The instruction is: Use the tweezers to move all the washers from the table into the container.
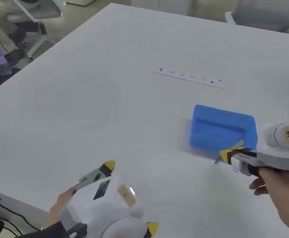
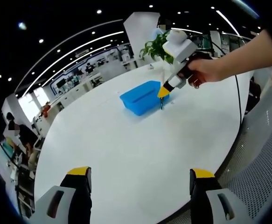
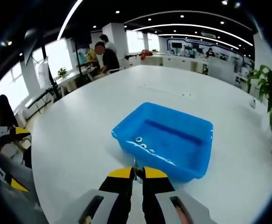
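Tweezers point(image 3: 135, 162) pick phase, we judge. Table point(image 1: 99, 109) carries the blue container point(image 1: 223, 126) right of centre. Left gripper point(image 2: 140, 179) gapes wide, empty. Right gripper point(image 3: 135, 172) pinches the tweezers: long axis along its jaws, tip down at the table beside the container's near wall. Washers point(image 3: 142, 143) lie inside; we can't tell whether one's at the tip. Next: clear wall, release.

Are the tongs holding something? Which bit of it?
The right tongs pinch the tweezers by their handle end, tips poking out. The left tongs are open, holding nothing.
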{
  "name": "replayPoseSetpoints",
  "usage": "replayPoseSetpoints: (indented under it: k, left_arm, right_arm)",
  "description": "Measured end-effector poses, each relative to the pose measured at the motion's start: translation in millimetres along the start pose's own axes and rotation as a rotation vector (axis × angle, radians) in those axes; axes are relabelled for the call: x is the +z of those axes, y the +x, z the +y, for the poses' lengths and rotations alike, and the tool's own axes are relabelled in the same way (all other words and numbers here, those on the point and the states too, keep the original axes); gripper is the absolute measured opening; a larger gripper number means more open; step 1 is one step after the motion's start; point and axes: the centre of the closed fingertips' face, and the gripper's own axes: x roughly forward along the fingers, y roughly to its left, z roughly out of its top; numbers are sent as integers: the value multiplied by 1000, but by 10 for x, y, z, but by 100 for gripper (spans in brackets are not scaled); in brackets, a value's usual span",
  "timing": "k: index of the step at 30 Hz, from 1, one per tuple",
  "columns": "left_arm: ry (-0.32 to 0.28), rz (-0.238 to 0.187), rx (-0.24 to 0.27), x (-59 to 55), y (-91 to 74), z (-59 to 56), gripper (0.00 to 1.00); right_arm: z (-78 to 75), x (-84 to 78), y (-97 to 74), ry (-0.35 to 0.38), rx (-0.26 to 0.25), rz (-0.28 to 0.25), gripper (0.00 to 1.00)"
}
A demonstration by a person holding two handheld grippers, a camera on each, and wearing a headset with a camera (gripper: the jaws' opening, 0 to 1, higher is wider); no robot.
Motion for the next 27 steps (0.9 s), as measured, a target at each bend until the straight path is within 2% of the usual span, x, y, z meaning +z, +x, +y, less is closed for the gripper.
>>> replayPoseSetpoints:
  k: [5,10,27]
  left_arm:
    - [4,-1,-2,2,-1,-5,89]
    - [-1,-6,2,11,-4,3,89]
    - [-4,-31,22,49,-22,37,88]
  right_arm:
    - [17,-4,1,1,7,5,4]
    - [0,-10,-3,-17,-11,10,3]
    - [-52,-27,-23,76,-6,27,2]
